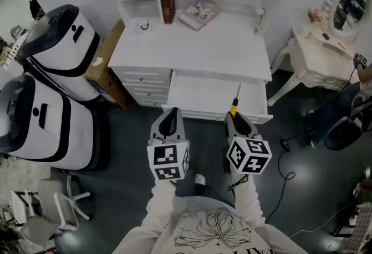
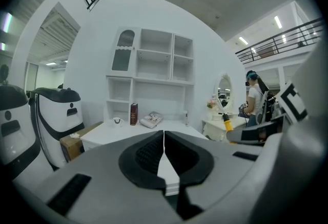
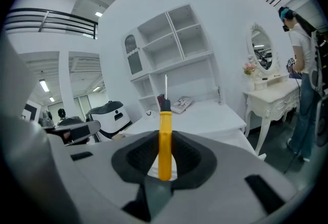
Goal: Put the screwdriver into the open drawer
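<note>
Broadly, the white painted counter [image 1: 221, 43] with its shelved hutch stands ahead of the person. Under its top, toward the right, the long white drawer [image 1: 200, 95] is pulled out, and nothing shows lying in it.

The grey left gripper [image 1: 170, 121] hangs in front of the drawer's left end. Its jaws are pressed together with nothing between them, so it seems to have no part in this step and would best stay off to that side.

The grey right gripper [image 1: 235, 118] sits just short of the drawer's front lip. Its jaws are clamped on the handle of the slim yellow-handled screwdriver [image 3: 164, 138], whose black collar and thin steel shaft point ahead.

In the head view the shaft already reaches over the drawer's right part. To finish well, the right gripper probably needs to:

- carry the handle past the front lip;
- tilt down until the tool lies nearly flat and close to the drawer floor;
- part its jaws only then, so the round handle does not bounce or roll;
- keep the tip short of the back wall.
</note>
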